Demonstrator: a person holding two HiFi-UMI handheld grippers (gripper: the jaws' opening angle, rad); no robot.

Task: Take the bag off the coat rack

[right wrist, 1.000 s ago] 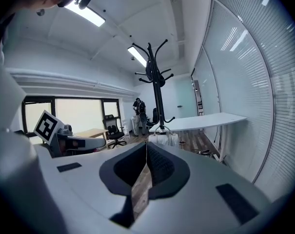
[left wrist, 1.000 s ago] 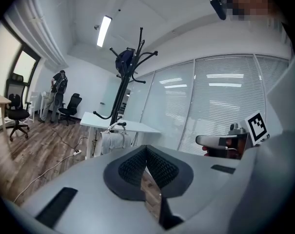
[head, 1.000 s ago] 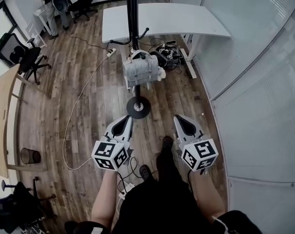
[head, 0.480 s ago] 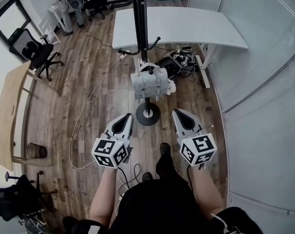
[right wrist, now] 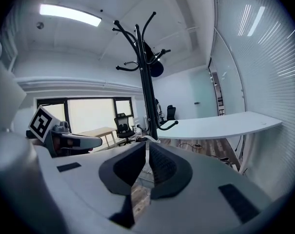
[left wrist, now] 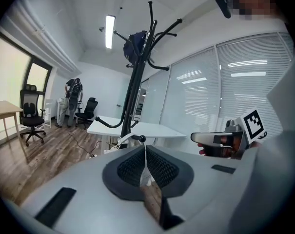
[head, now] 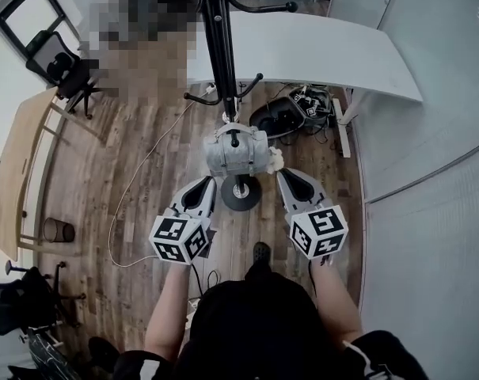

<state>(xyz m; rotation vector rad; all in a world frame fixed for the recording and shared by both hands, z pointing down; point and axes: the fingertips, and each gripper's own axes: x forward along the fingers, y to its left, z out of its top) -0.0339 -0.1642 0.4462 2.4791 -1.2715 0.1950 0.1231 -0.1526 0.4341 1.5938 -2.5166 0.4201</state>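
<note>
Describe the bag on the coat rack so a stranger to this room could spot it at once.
Find the white desk; the black coat rack stands in front of it. Low on the pole, above the round base, hangs the bag: pale grey and boxy, with a fluffy white charm at its side, unlike the dark item up top.
</note>
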